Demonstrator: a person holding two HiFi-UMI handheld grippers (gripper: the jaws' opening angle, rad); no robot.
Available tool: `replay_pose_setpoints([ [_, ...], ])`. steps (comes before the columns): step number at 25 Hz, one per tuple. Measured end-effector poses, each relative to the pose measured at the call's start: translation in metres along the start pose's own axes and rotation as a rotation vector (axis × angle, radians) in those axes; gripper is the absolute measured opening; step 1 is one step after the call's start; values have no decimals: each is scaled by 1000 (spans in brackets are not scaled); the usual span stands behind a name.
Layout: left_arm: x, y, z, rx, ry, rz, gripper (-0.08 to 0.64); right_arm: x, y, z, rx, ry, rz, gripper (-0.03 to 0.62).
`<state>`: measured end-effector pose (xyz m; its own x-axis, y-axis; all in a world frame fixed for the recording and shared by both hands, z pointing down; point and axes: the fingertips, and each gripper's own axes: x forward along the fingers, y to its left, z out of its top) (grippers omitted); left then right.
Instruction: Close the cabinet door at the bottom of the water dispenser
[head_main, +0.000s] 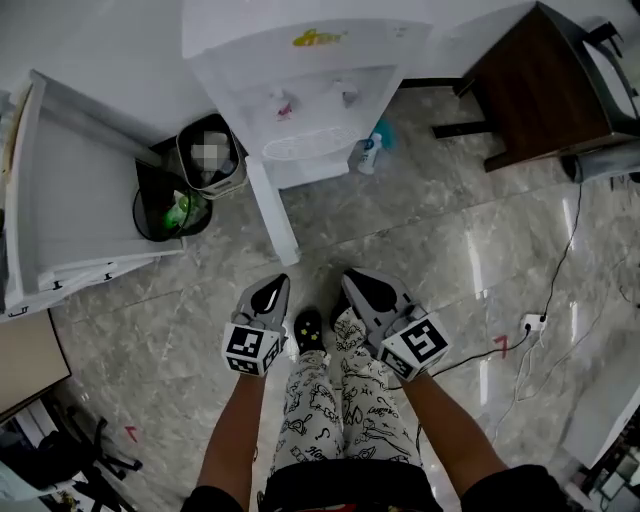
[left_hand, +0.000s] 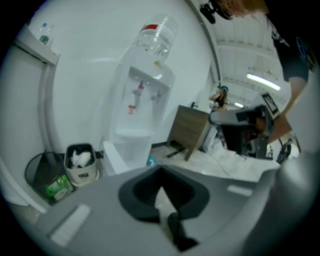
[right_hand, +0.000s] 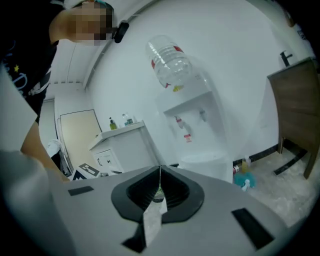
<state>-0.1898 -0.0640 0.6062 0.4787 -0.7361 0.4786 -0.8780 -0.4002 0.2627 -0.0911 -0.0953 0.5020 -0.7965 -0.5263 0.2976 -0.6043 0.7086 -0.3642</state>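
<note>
The white water dispenser (head_main: 305, 85) stands against the far wall with a bottle (left_hand: 157, 35) on top. Its bottom cabinet door (head_main: 272, 210) stands swung open, edge toward me, out over the floor. In the left gripper view the door (left_hand: 114, 159) shows left of the dispenser's base. My left gripper (head_main: 270, 292) and right gripper (head_main: 360, 284) are held side by side over the floor, well short of the door, both shut with nothing in them. The right gripper view looks at the dispenser (right_hand: 192, 120) from a distance, past the shut right gripper (right_hand: 160, 175).
A small beige waste bin (head_main: 210, 155) and a black bin (head_main: 170, 212) stand left of the dispenser, with a white cabinet (head_main: 70, 190) further left. A blue spray bottle (head_main: 370, 150) lies to its right. A brown desk (head_main: 545, 80) and a floor cable (head_main: 530, 322) are on the right.
</note>
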Motion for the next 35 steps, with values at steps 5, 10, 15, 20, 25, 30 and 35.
replay_pose_setpoints([
  [5,53,74,-53,15,118,132,0,39,-54,-28,81,21,-21,17],
  [10,80,98,-109,40,292,148,0,46,-71,-29,125,34,39,17],
  [15,100,100,-123,-46,352,183,-2,36,-96,-17,133,32,42,17],
  [20,130,74,-115,-48,374,129,-2,24,-114,-13,134,49,33,17],
  [25,171,66,-85,-130,302,132,-2,17,-145,-4,187,-6,-53,17],
  [30,213,64,-58,-123,271,107,-2,24,-167,4,240,-58,-89,17],
  [35,256,61,-34,-46,281,17,-2,33,-184,10,272,-68,-92,17],
])
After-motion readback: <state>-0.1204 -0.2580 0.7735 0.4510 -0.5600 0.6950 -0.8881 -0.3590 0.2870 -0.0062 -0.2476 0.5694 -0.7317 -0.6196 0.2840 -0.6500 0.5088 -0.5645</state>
